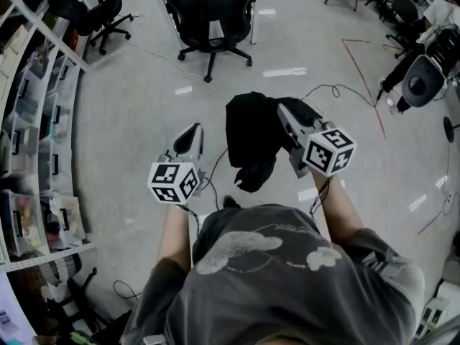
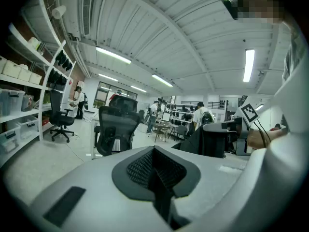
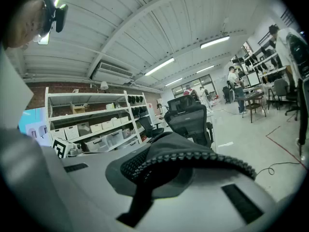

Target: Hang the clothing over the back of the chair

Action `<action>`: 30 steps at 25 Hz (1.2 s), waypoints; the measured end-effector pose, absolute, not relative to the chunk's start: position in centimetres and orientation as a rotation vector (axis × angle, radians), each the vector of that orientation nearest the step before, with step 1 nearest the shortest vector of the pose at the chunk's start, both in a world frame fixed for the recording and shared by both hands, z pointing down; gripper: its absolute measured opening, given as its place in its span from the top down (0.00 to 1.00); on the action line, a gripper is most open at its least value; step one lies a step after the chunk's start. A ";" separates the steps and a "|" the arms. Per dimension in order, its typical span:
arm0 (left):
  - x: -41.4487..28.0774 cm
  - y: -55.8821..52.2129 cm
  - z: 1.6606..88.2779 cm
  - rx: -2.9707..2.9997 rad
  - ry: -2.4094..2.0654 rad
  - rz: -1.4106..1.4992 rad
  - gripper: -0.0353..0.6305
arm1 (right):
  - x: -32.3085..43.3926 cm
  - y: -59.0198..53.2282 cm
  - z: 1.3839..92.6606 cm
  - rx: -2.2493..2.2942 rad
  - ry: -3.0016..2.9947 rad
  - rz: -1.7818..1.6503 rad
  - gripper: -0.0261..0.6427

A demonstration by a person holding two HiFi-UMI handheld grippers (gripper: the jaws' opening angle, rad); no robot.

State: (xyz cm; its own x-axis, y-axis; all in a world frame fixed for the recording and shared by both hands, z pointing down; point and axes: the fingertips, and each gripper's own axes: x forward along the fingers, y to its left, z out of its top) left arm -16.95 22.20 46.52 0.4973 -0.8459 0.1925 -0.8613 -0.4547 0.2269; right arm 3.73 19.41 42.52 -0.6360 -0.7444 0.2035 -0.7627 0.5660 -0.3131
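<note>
Right gripper [image 1: 286, 113]: jaws clamped on the black clothing [image 1: 251, 139]. The cloth hangs bunched below them, clear of the floor [image 1: 129, 99], between the two grippers. Left gripper [image 1: 190, 136]: jaws together, nothing in them. Black office chair [image 1: 210, 6] stands on the far side of the floor, well apart from the clothing.

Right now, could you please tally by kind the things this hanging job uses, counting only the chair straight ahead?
Grippers: 2, left gripper and right gripper
Black clothing: 1
Black chair straight ahead: 1
Total: 4
</note>
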 end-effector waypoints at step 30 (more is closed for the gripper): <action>-20.6 13.1 50.3 2.359 -1.382 0.127 0.94 | 9.0 10.2 46.4 1.600 -2.577 0.648 0.97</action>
State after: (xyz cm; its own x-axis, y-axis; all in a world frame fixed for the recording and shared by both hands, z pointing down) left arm -20.57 13.13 50.27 0.5064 -0.8171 0.2754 -0.8536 -0.4296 0.2947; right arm 9.01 10.22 46.45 -0.4674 -0.8484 0.2484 -0.8650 0.3809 -0.3267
